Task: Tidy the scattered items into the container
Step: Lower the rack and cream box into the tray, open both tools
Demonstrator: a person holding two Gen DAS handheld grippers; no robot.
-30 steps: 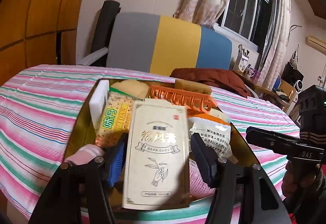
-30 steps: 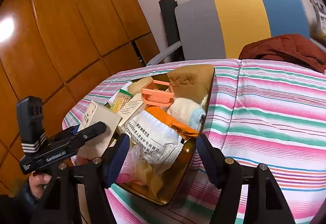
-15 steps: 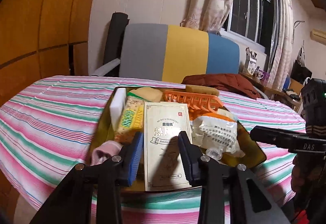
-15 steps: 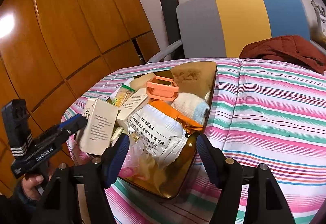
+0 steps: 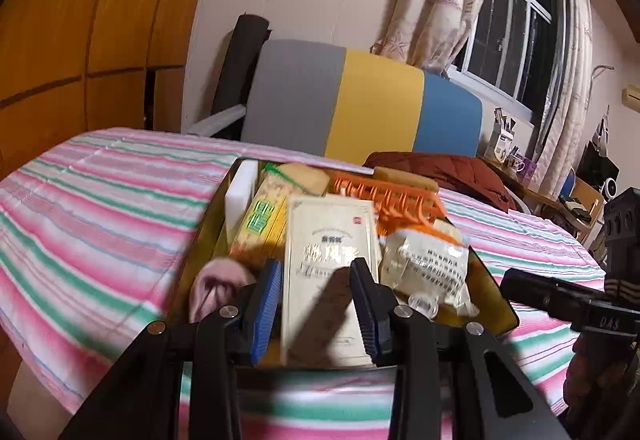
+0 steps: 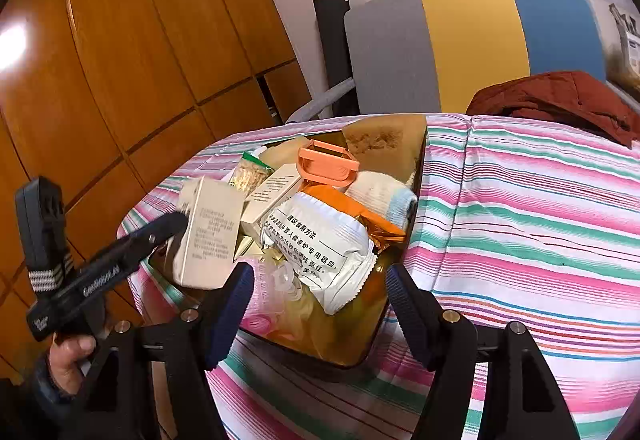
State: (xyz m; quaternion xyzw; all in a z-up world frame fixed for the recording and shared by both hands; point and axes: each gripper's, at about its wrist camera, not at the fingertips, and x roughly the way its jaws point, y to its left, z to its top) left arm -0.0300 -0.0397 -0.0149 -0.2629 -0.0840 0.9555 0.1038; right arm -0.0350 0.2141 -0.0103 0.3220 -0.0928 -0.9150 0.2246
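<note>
My left gripper (image 5: 318,306) is shut on a cream medicine box (image 5: 330,260) and holds it tilted over the near end of the amber tray (image 5: 494,304). The box also shows in the right wrist view (image 6: 208,232), held over the tray's (image 6: 376,328) left corner. The tray holds a white printed packet (image 6: 320,240), an orange comb-like holder (image 6: 326,163), a cracker pack (image 5: 262,215), sponges, a rolled sock (image 6: 384,197) and a pink cloth (image 5: 218,282). My right gripper (image 6: 320,304) is open and empty at the tray's near edge.
The tray sits on a bed with a pink, green and white striped cover (image 6: 520,220). A grey, yellow and blue headboard (image 5: 360,103) and a dark red jacket (image 6: 560,99) lie behind. Wood panelling (image 6: 120,59) is at the left.
The left gripper has closed on the cream box and drawn it back toward the tray's near end, lifting it slightly. The right gripper has stayed open and nearly still.
</note>
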